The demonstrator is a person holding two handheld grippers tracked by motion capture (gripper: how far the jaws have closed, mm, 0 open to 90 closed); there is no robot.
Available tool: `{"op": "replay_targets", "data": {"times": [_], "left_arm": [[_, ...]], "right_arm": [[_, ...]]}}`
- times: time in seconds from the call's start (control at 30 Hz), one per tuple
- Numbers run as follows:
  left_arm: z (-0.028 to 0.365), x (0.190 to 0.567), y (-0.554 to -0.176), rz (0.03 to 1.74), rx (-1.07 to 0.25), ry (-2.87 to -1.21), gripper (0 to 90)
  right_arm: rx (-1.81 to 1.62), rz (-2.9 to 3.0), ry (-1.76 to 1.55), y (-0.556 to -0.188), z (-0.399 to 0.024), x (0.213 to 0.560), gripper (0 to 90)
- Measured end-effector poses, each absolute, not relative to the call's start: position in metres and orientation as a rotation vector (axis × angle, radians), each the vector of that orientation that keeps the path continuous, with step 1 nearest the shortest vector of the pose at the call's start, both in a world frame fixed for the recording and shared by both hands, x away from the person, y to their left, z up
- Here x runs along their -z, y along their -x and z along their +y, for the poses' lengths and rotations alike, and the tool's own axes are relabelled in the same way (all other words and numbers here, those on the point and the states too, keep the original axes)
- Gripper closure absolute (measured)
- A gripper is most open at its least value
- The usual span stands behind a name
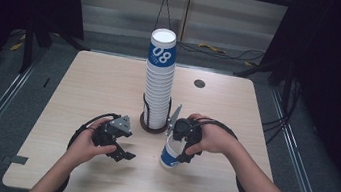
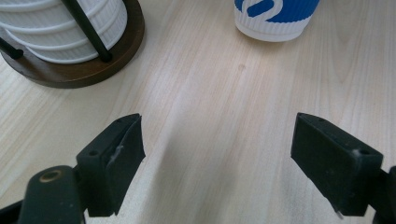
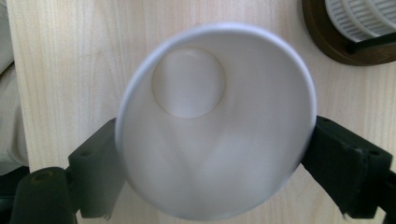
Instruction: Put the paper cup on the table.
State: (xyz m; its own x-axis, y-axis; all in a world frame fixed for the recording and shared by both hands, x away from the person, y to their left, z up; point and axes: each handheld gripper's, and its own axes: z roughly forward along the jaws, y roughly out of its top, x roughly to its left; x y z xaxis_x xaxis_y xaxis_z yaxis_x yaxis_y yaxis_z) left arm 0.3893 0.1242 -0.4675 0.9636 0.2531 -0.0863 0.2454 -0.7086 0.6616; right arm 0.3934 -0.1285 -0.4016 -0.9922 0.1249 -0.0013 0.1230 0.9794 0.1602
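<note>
A tall stack of white ribbed paper cups (image 1: 158,84), the top one banded blue, stands in a dark round holder (image 1: 152,125) at the table's middle. To its right front, my right gripper (image 1: 178,150) is shut on a single blue-and-white cup (image 1: 169,156) that sits low at the table top. From above, the right gripper view looks into this empty cup (image 3: 210,121), with a black jaw on each side of it. My left gripper (image 1: 122,154) stands open and empty left of the cup, its jaws (image 2: 217,154) wide apart over bare wood, facing the cup (image 2: 275,18) and the holder (image 2: 84,70).
The light wooden table (image 1: 99,86) has a small black round cap (image 1: 199,83) at the back right and a grey tape strip (image 1: 15,160) at its front left corner. Cables lie on the floor behind. Dark curtains flank both sides.
</note>
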Motion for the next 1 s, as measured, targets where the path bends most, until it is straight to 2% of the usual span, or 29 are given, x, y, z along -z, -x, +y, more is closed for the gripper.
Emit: {"op": "replay_targets", "data": {"times": [0.4,1.0], "left_arm": [[0.13,0.467,-0.386,0.355,-0.012,-2.388,17.0],[0.14,0.464,-0.381,0.408,-0.031,-2.374,17.0]], "right_arm": [[-0.322,3.108,-0.184,-0.389,-0.134,0.401,12.8],[-0.624,3.005,-0.367,-0.374,-0.184,0.406,12.8]]}}
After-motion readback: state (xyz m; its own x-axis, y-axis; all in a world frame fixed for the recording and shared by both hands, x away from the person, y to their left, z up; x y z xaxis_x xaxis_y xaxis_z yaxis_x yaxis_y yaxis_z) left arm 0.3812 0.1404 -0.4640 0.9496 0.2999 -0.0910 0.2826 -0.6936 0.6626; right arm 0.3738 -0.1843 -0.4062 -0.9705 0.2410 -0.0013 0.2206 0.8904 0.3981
